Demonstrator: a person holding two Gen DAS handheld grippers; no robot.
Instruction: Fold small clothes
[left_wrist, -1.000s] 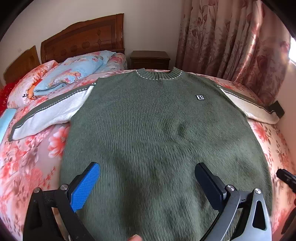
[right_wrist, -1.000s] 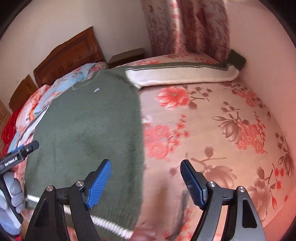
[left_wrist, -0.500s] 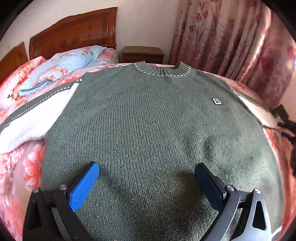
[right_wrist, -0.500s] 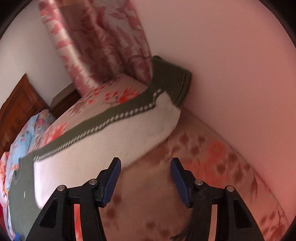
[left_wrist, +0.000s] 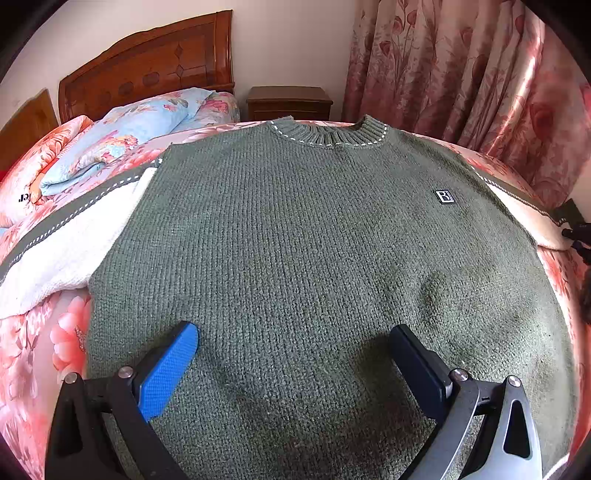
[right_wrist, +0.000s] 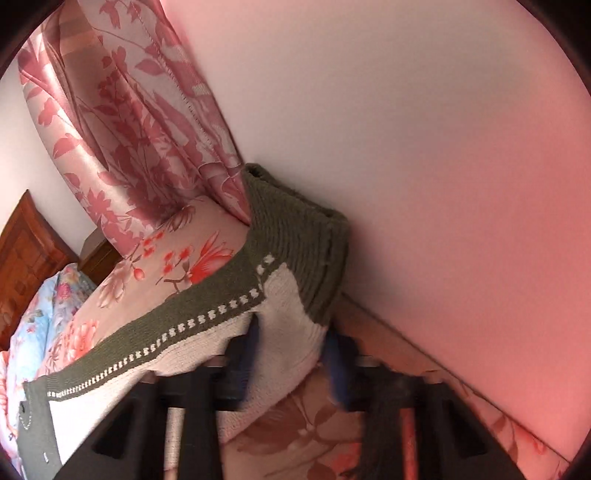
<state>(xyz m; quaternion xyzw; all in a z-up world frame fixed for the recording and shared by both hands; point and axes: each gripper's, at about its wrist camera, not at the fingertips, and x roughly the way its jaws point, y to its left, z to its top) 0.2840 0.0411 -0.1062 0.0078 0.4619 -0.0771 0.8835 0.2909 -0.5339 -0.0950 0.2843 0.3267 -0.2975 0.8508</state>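
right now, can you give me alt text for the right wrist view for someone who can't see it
The right gripper, motion-blurred, has its fingers either side of the white knitted sleeve of a green sweater, just below its ribbed green cuff, which leans against a pink wall. The sleeve lies on a floral pink bedspread, with a pink floral curtain behind.

A: Daylight is coming in from about two o'clock in the left wrist view, glaring on the curtain (left_wrist: 517, 74); the left gripper (left_wrist: 291, 350) is casting soft shadows on the sweater (left_wrist: 314, 240)

B: The right wrist view is running pinker and dimmer, the right gripper (right_wrist: 291, 354) is smearing with motion blur, and black fisheye corners are bending both pictures
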